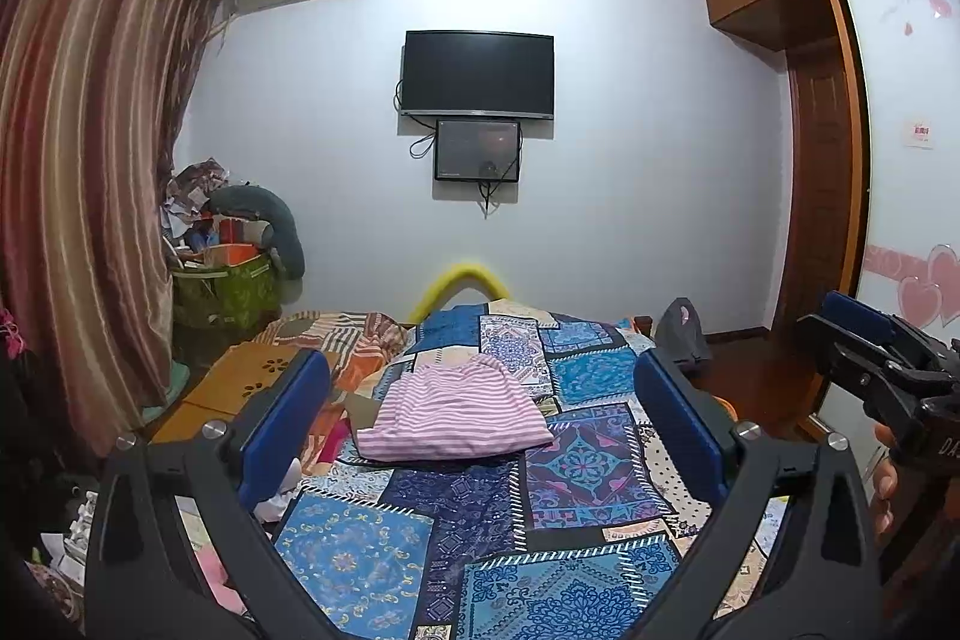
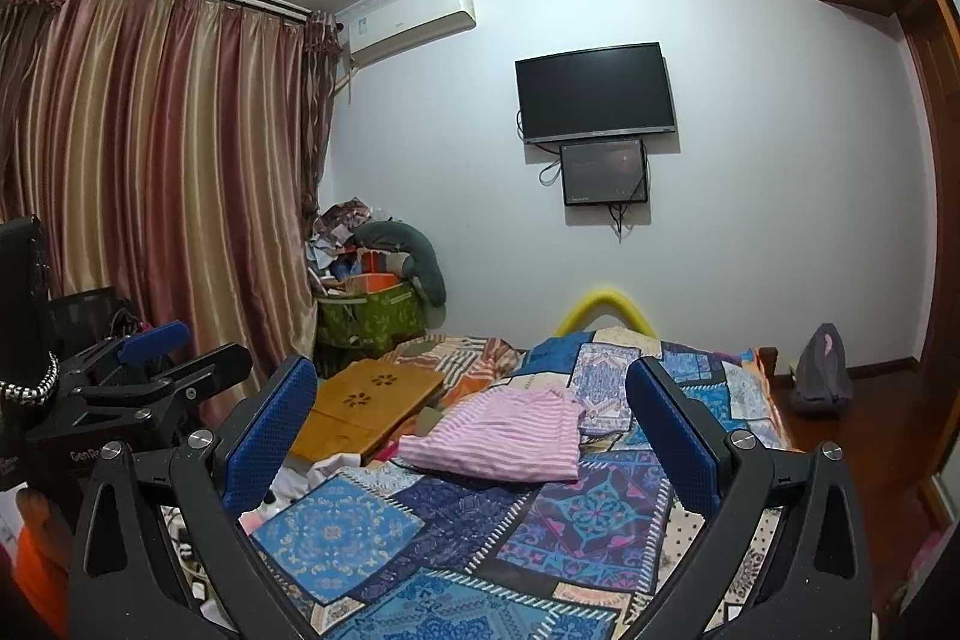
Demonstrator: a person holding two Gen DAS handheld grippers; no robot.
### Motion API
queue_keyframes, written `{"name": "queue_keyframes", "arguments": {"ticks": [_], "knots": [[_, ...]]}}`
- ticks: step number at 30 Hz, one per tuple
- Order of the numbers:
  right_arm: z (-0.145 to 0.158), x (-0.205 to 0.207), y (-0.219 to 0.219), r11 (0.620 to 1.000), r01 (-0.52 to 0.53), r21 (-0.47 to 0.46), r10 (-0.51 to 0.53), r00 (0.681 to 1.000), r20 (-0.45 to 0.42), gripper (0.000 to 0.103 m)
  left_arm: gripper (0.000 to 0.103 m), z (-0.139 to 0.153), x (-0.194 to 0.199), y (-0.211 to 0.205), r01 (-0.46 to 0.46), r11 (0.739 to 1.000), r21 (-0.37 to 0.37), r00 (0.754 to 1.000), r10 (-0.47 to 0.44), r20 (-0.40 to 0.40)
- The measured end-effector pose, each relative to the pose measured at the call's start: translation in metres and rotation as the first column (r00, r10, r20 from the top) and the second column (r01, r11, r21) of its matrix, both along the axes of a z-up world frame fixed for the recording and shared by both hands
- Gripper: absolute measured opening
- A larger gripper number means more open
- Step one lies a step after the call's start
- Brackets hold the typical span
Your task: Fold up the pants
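Both grippers, left and right, hang wide and empty above the folded pants — looks finished, or one last fold.

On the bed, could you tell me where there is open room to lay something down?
The patchwork bedspread lies bare between the pink striped pants and both open grippers, left gripper and right gripper. The left edge is crowded: wooden lap tray, loose clothes.
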State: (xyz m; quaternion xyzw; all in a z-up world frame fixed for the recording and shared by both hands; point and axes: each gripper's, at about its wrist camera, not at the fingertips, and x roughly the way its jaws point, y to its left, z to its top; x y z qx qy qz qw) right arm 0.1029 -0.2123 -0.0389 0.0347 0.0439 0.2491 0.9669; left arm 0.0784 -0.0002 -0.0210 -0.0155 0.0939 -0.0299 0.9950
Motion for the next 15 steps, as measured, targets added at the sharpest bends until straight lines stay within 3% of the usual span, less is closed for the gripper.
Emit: {"name": "queue_keyframes", "arguments": {"ticks": [15], "knots": [[-0.0003, -0.0004, 0.0015, 1.0, 0.001, -0.012, -0.001, 1.0, -0.016, 0.103, 0.103, -0.0029, 0.0066, 0.0037, -0.003, 1.0, -0.021, 1.0, 0.003, -0.015]]}}
